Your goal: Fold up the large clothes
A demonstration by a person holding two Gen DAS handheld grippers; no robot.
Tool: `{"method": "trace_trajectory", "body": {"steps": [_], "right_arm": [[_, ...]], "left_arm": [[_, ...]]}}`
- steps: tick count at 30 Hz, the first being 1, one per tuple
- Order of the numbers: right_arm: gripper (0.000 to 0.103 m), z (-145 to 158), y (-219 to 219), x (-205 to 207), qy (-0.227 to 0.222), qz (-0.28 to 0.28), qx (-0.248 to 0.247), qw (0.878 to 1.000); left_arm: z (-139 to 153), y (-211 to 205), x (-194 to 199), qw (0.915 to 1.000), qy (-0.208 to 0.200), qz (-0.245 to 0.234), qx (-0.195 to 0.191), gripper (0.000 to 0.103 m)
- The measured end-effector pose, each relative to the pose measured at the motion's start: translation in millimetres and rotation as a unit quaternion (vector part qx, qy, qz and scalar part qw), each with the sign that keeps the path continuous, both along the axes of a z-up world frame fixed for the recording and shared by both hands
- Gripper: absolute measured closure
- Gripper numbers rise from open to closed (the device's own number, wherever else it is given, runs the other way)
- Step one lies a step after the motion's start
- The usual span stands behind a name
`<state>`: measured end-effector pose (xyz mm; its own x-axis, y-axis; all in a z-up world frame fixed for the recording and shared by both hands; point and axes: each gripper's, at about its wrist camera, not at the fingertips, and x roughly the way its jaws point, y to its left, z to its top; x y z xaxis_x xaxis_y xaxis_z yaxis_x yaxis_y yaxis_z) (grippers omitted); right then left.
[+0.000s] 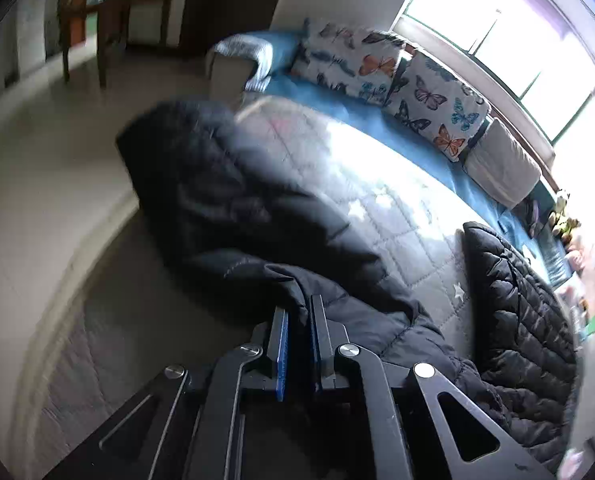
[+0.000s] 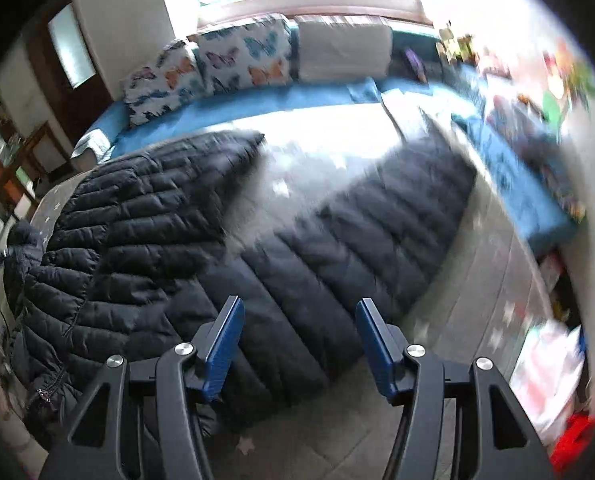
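A black quilted puffer jacket (image 2: 169,216) lies spread on a grey star-patterned quilt (image 2: 317,168). One sleeve (image 2: 361,224) stretches to the right. My right gripper (image 2: 299,312) is open and empty, just above the sleeve's near end. My left gripper (image 1: 299,316) is shut on a fold of the jacket (image 1: 253,216) and holds it up, so dark fabric hangs over the quilt's (image 1: 377,184) left edge. Another part of the jacket (image 1: 525,320) lies flat at the right.
Butterfly pillows (image 1: 409,80) and a white cushion (image 2: 343,50) line a blue mat (image 2: 257,104) under the window. Toys and clutter (image 2: 537,92) crowd the right side. A wooden chair and table (image 1: 109,12) stand on the floor at far left.
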<state>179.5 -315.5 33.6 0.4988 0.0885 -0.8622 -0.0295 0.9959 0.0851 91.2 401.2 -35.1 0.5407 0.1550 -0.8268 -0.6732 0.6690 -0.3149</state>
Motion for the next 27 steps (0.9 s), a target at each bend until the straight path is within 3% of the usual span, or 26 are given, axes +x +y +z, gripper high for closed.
{"method": "trace_trajectory", "body": {"steps": [4,6,10,12,18,25,26,27], "right_arm": [[0.039,-3.3,-31.6,-4.2,0.002,-0.038,0.014,0.999],[0.039,-6.8,-49.5,-4.1,0.0,-0.058,0.051,0.997],[0.039,-33.0,-78.0,2.8,0.009,-0.091,0.09,0.992],[0.039,-50.4,-91.0,9.8,0.017,-0.108,0.111,0.988],[0.039,-79.3,-123.6,38.1,-0.004,-0.142,0.192,0.971],[0.039,-88.7,-134.5,58.2,-0.043,-0.133,0.266,0.954],[0.043,-90.6,-135.6,61.5,-0.046,-0.132,0.277,0.951],[0.054,-92.7,-137.5,64.3,-0.049,-0.131,0.294,0.946]], "left_arm": [[22.6,10.4,2.0,0.9997,-0.022,0.0,-0.013,0.088],[41.8,11.0,3.6,0.9991,-0.039,-0.004,-0.015,0.088],[80.0,3.1,-15.5,0.9985,-0.048,0.009,0.026,0.068],[90.4,-7.3,-25.2,0.9979,-0.052,0.008,0.039,0.067],[110.0,-71.2,-40.6,0.994,-0.051,-0.067,0.07,0.067],[94.0,-180.9,-38.8,0.9799,-0.054,-0.178,0.072,0.067],[89.9,-194.4,-37.3,0.9773,-0.056,-0.193,0.067,0.067],[87.0,-211.9,-34.4,0.9735,-0.057,-0.213,0.061,0.067]]}}
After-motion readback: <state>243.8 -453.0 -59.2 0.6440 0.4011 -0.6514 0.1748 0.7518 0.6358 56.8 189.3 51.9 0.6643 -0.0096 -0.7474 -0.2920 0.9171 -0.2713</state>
